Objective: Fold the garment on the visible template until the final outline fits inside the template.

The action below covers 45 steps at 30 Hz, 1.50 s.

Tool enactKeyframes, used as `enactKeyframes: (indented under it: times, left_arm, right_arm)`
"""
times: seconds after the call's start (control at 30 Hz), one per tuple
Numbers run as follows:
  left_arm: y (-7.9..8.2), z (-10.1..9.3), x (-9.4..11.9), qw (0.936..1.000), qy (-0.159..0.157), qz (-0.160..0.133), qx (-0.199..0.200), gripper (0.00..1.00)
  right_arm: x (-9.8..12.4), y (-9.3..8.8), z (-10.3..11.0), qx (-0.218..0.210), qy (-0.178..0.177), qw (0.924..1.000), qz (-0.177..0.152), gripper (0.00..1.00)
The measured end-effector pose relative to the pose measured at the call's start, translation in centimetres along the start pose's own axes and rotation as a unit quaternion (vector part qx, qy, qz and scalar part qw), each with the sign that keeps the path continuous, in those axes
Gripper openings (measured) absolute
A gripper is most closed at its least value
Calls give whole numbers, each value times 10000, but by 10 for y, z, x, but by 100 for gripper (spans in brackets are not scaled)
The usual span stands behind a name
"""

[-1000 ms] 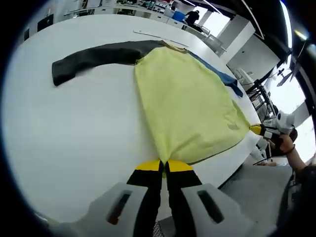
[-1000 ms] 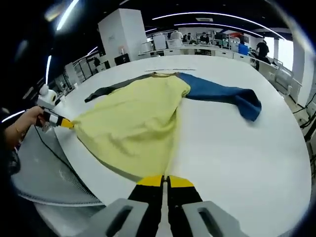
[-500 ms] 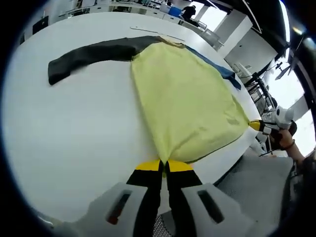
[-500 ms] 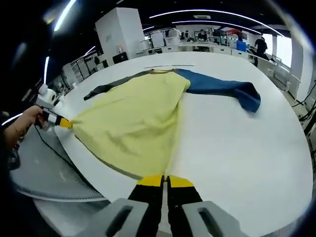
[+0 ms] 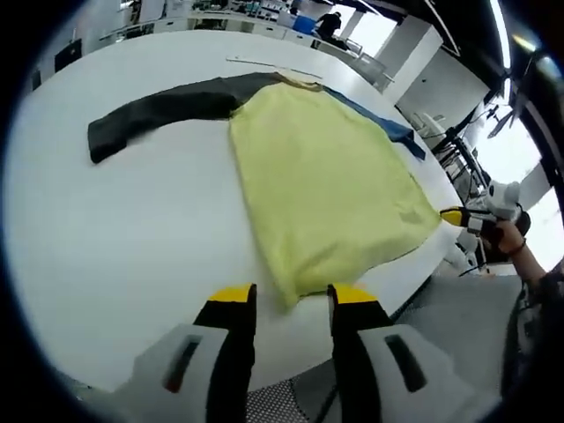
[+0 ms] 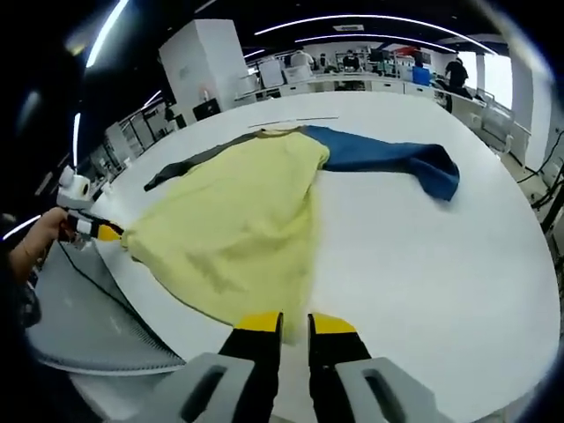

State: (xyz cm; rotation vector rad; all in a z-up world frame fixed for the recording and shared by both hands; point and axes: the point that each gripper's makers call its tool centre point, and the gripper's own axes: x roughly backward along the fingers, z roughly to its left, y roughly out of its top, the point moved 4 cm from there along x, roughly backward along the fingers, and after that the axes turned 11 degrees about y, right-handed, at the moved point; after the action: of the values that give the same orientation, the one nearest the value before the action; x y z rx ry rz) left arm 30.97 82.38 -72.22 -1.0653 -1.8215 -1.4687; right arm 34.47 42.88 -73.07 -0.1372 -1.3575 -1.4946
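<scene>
A: So, item one, going left to right in the left gripper view: we logged the dark sleeve (image 5: pixel 150 110) lying flat on the white table (image 5: pixel 106 247), then the yellow body of the garment (image 5: pixel 326 189), then the blue sleeve (image 5: pixel 397 132) at the far edge.

B: And the claws?

A: A second before, both pinched the hem. Now we found the left gripper (image 5: pixel 286 304) spread wide and the hem corner lying loose between its tips. The right gripper (image 6: pixel 295 324) stood slightly parted, clear of the cloth.

B: Meaning?

A: We judged the garment released and laid out smooth, folding not yet begun.

B: Any lettering?

A: None legible. We could not make out a template outline either.
</scene>
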Motion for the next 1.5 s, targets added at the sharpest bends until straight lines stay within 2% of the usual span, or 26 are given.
enactKeyframes:
  times: [0.1, 0.23, 0.33, 0.43, 0.47, 0.5, 0.6, 0.77, 0.87, 1.0, 1.07, 1.13, 1.37, 1.5]
  left_arm:
    - [-1, -1, -4, 9997, -21, 119, 233, 25]
    - [-2, 4, -11, 9984, 216, 77, 521, 15]
    - [-5, 7, -15, 9965, 355, 221, 730, 12]
    - [-12, 8, -16, 9965, 551, 423, 473, 8]
    - [-10, 7, -17, 9971, 565, 325, 395, 5]
    - [-13, 8, -16, 9967, 618, 414, 337, 4]
    - [-14, 6, -17, 9965, 612, 406, 401, 3]
    - [-15, 0, -14, 9970, 559, 382, 372, 10]
    - [-15, 0, -13, 9968, 588, 380, 393, 8]
    - [-18, -4, -13, 9960, 750, 448, 174, 6]
    - [-21, -6, -13, 9951, 821, 539, 74, 1]
    - [-20, -5, -14, 9952, 803, 518, -233, 0]
    - [-15, 2, -8, 9943, 777, 570, -447, 0]
    - [-10, -2, 0, 9953, 641, 641, -348, 0]
  right_arm:
    - [-5, 2, 0, 41, -9, 10000, 72, 7]
    - [-9, 2, -4, 1, -110, 9998, 159, 6]
    - [-11, 0, -6, 12, -150, 9996, 232, 5]
    - [-14, -2, -5, 0, -137, 9994, 306, 2]
    - [-15, -2, -4, 29, -139, 9994, 327, 1]
    - [-16, -3, -5, 38, -165, 9993, 346, 1]
    - [-16, -2, -4, 31, -207, 9992, 330, 0]
    - [-16, -2, -4, -41, -188, 9993, 317, 0]
    - [-16, -2, -4, -39, -203, 9993, 314, 0]
    - [-17, -2, -2, 46, -245, 9991, 353, 0]
    - [-17, -2, -3, 63, -264, 9990, 360, 0]
    - [-16, -2, -3, 35, -265, 9990, 354, 0]
    - [-6, -2, -4, -14, -303, 9990, 341, 0]
    - [-1, -3, 0, -229, -262, 9988, 350, 0]
